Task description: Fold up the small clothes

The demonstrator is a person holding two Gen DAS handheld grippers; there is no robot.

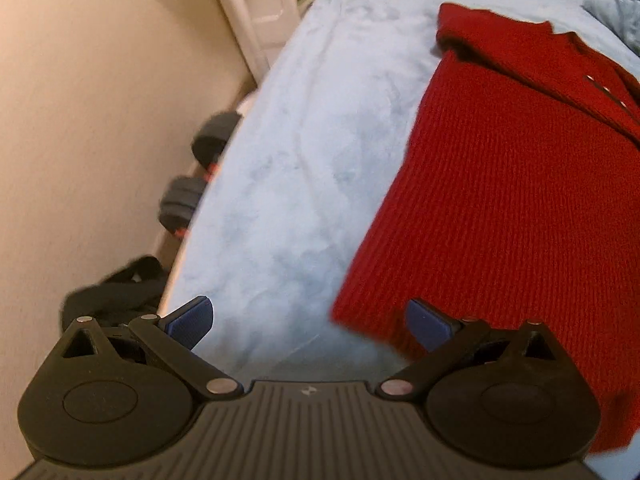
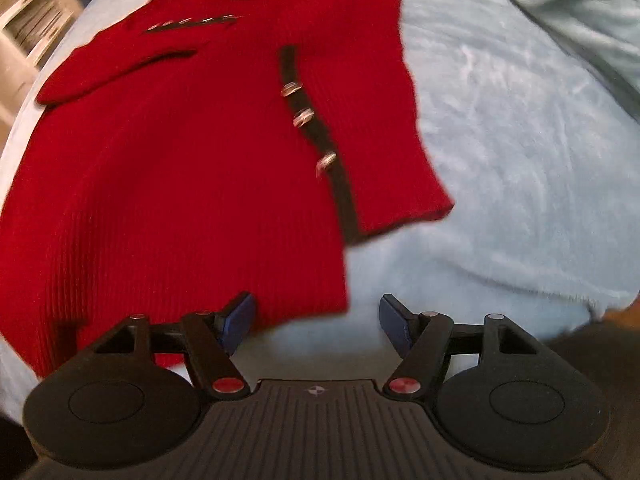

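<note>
Fingers of both grippers stand wide apart and hold nothing. The left gripper (image 1: 310, 326) hangs above the bed (image 1: 288, 168), its blue pads spread, with the near left corner of the red cardigan (image 1: 520, 208) just inside its right-hand pad. The right gripper (image 2: 316, 324) hangs likewise above the near right corner of the same cardigan (image 2: 180, 168), its left-hand pad over the knit and its right-hand pad over bare blanket. The cardigan lies spread on the light blue blanket, hem toward the grippers, neck away, apparently with one side already turned in. Judgement: the step in hand is taking up the hem for a fold toward the neck. To do it well, each gripper ought to come down square on its own corner, pinch all the knit layers without the fleece blanket beneath, and both ought to lift level and together so the edge stays straight. The knit looks thick and limp; a shallow bite could slip. The right wrist view alone shows the dark placket (image 2: 316, 132) with its three buttons, the neckline and a bunched blue cover (image 2: 580, 12) at the far right. The left wrist view alone shows the floor (image 1: 100, 100) beside the bed, dark dumbbells (image 1: 200, 168) and a dark heap (image 1: 116, 292) against the bed edge. Both views are blurred.
</note>
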